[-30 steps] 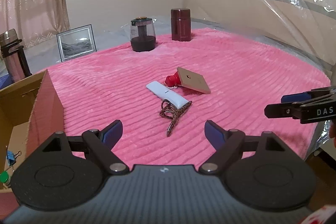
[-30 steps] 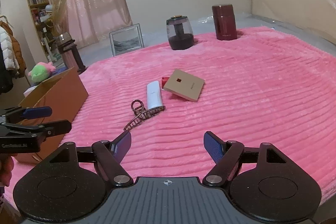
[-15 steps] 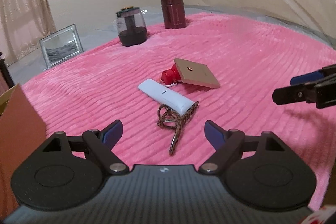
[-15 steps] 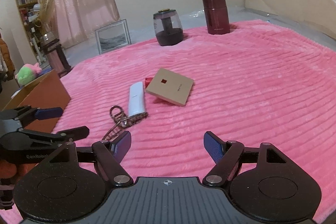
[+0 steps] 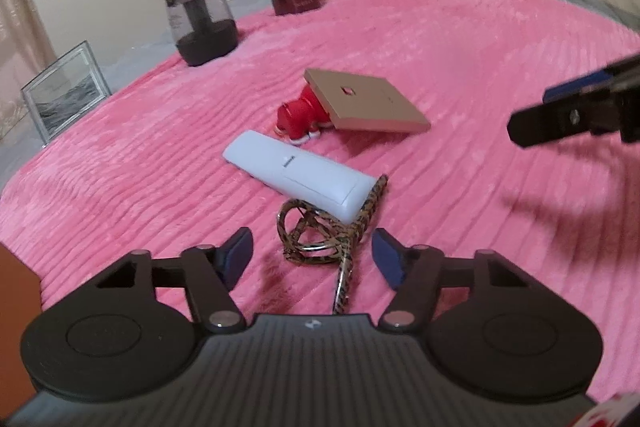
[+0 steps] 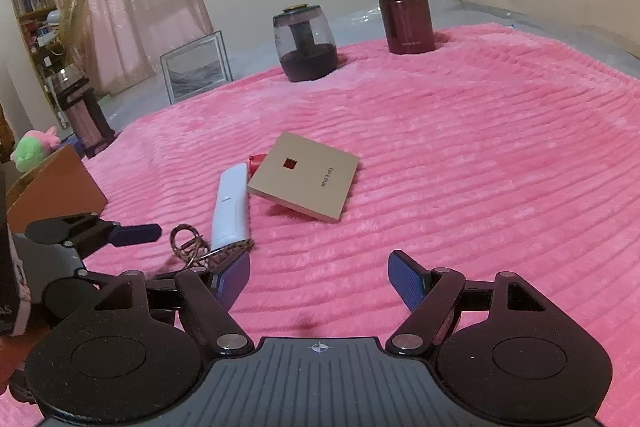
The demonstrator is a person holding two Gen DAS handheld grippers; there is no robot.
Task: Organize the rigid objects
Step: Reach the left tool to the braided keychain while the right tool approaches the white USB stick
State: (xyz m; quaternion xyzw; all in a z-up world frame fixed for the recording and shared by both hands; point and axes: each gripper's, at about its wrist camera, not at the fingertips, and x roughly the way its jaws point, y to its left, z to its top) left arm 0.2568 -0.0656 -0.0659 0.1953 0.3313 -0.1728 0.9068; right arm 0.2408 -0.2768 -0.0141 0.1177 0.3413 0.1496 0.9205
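Fingers (image 5: 240, 251) of the left gripper (image 5: 312, 247) have just been closing, part-open around the leopard-patterned hair claw (image 5: 320, 231) on the pink ribbed blanket (image 5: 460, 39), untouched; right gripper (image 6: 318, 275) fingers gape, empty.

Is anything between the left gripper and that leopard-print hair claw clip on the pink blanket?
Nothing visible blocks it. The left gripper, jaws just closing but still apart, already straddles the leopard-print hair claw clip. Only the white remote-shaped handset lies across the clip's far end, beyond the fingertips.
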